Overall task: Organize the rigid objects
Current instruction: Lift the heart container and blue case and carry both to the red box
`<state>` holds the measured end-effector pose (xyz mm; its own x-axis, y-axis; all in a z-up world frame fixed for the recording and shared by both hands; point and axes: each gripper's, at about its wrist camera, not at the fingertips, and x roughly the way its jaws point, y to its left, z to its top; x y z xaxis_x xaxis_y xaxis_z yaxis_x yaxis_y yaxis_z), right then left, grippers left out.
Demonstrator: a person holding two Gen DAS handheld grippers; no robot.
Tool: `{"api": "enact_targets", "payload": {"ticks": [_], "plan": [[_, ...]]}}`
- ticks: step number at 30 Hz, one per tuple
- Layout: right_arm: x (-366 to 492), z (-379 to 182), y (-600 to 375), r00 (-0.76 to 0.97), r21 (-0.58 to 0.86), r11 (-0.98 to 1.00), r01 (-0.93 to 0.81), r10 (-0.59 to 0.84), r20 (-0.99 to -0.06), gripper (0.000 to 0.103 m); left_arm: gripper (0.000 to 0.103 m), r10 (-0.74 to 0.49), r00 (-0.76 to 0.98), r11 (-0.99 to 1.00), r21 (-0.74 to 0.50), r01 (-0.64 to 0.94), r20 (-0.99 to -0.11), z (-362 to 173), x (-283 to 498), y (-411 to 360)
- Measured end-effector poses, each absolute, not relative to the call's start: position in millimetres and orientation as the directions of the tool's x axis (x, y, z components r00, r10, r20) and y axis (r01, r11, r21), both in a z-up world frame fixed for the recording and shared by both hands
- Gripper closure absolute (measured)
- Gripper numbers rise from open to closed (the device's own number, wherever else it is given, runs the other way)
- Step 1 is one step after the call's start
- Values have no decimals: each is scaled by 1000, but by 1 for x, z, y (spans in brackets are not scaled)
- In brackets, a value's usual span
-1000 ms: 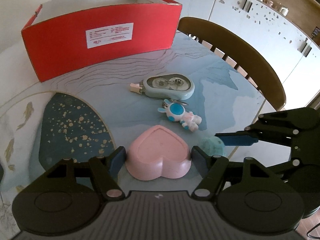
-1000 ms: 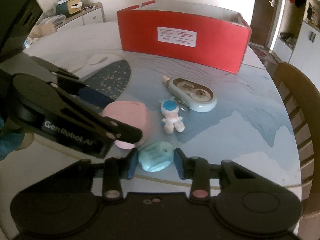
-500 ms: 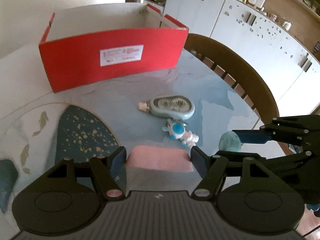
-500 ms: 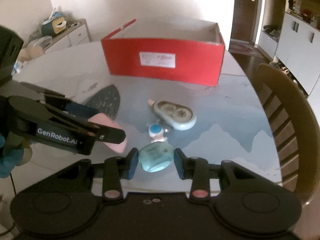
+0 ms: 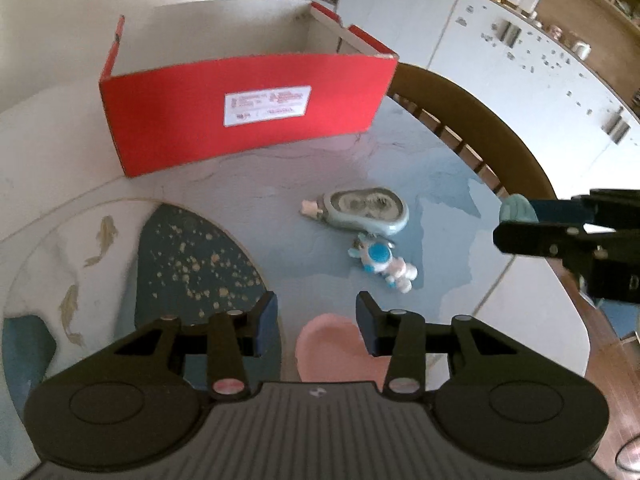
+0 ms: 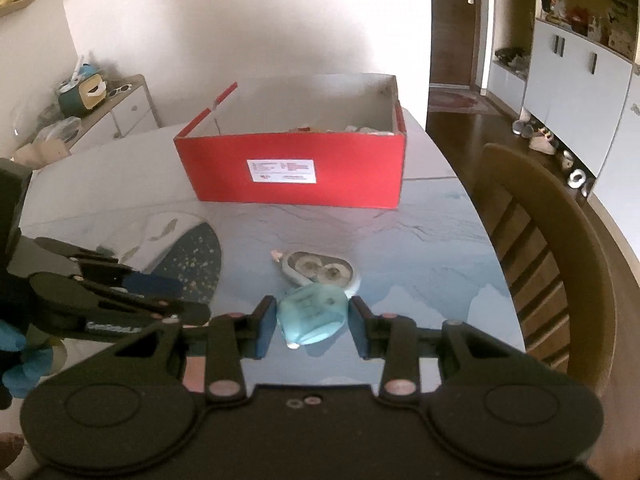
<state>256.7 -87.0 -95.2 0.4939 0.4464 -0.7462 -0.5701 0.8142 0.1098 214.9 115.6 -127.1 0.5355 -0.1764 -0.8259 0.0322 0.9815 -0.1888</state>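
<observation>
Trouble is closest on the left side. The pink heart (image 5: 332,352) sits low, down by the right finger of the left gripper (image 5: 316,326), and there is a bare gap between it and the left finger. It looks like it is slipping out or has already got loose. If so, the heart would stay down on the table (image 5: 280,184) and never reach the red box (image 5: 240,120). In the middle, the tape roller (image 5: 368,210) and the little toy figure (image 5: 384,264) lie close together, and a falling thing could knock them. On the right, the blue piece (image 6: 312,314) is smooth and round. It could pop out if the squeeze gets weak on the way to the box.

The left gripper's jaws have just been closing. They are now only partly apart, and the heart is partly between them, but the pads do not look like they press it on both sides. So I think this gripper is not really holding anything.

The right gripper (image 6: 312,320) is clamped on the blue piece, one pad on each side. It holds the piece up above the table, near the tape roller. The box stands further back.
</observation>
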Motion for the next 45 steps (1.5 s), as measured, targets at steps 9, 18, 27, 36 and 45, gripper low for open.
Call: {"api": "enact_targets", "payload": {"ticks": [9, 18, 27, 36, 45], "plan": [[243, -106, -96, 479, 137, 828, -544, 440, -760, 65, 23, -231, 520, 973, -184, 141, -823, -133, 201, 110], [233, -119, -104, 456, 161, 843, -513, 427, -781, 65, 22, -215, 532, 952, -55, 300, -819, -153, 188, 79], [230, -125, -108, 442, 158, 848, -506, 412, -797, 65, 22, -181, 565, 943, 22, 333, -805, -166, 184, 73], [232, -124, -106, 437, 153, 842, -518, 414, -799, 65, 25, -151, 601, 936, 83, 343, -785, -169, 182, 66], [232, -122, -103, 432, 153, 835, -528, 420, -798, 65, 25, -145, 600, 947, 66, 314, -786, -167, 181, 71]]}}
